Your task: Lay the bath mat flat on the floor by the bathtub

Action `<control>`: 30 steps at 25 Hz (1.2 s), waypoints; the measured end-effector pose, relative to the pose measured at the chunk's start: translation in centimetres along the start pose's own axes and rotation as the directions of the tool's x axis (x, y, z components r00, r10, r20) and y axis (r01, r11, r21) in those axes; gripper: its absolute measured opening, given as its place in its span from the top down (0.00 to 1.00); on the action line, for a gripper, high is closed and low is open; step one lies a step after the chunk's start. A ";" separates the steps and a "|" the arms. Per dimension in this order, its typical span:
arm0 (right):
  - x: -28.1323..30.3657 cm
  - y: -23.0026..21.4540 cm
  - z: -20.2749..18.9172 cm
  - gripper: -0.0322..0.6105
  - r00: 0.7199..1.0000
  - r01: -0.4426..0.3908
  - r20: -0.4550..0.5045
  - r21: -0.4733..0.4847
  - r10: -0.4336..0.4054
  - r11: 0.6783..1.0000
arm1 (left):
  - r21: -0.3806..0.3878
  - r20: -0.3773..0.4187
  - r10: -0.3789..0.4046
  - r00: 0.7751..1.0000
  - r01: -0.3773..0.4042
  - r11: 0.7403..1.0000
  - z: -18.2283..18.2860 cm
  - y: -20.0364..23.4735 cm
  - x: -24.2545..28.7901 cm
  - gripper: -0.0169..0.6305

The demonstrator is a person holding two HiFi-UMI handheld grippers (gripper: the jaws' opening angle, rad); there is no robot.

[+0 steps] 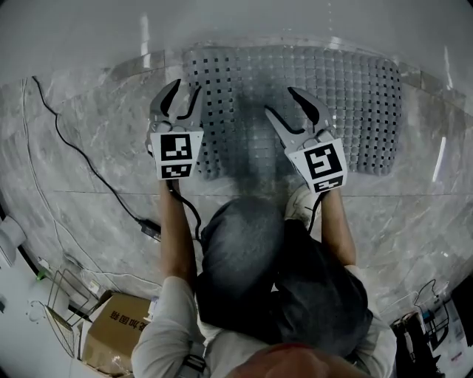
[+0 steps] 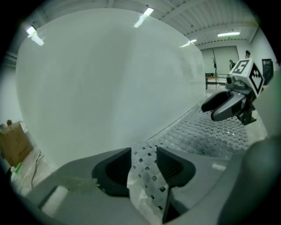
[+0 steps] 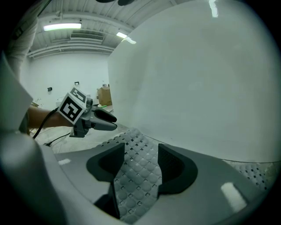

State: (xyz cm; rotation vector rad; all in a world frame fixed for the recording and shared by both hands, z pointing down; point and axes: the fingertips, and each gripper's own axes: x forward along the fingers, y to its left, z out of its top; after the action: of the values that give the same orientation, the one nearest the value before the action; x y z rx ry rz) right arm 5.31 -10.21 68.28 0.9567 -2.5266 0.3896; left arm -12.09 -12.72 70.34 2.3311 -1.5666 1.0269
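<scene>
Head view: the person crouches at the near long edge of the bath mat (image 1: 355, 103), with the left gripper (image 1: 188, 86) at its near left corner and the right gripper (image 1: 279, 100) over its middle. Both pairs of jaws stand apart. Each gripper view shows mat in the gap, and the pads do not seem to press it. The mat lies on the floor (image 1: 89, 140), its far edge close along the bathtub (image 1: 236, 22). At the left corner a bit of edge looks raised between the jaws. To finish well, I judge, draw both grippers straight back towards the near side without snagging the mat. Then press that corner flat, leaving the far edge parallel with the tub.
</scene>
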 end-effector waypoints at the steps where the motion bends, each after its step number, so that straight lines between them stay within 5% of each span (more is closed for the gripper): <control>1: -0.2 -0.1 -0.1 0.57 1.000 0.006 0.000 0.000 -0.006 1.000 | -0.011 0.009 -0.018 1.000 0.018 1.000 0.1 -0.5 -0.1 0.68; 12: -3.4 -2.1 0.8 0.62 0.993 0.117 0.028 -0.028 -0.116 0.993 | -0.019 0.136 -0.170 0.976 0.174 0.984 4.1 -4.5 -1.2 0.72; 25: -9.6 -3.5 4.3 0.85 0.963 0.244 0.133 -0.055 -0.235 0.968 | -0.044 0.344 -0.329 0.879 0.366 0.930 10.8 -9.9 -4.8 0.90; 30: -10.9 -2.8 4.1 0.95 0.960 0.243 0.156 -0.057 -0.231 0.968 | -0.084 0.368 -0.350 0.861 0.406 0.910 11.7 -11.1 -5.6 0.97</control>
State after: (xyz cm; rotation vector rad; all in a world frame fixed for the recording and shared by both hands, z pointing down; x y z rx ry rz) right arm 13.48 -7.67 59.90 1.2838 -2.4955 0.1536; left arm 1.54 -9.08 60.75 2.6569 -1.1457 0.4020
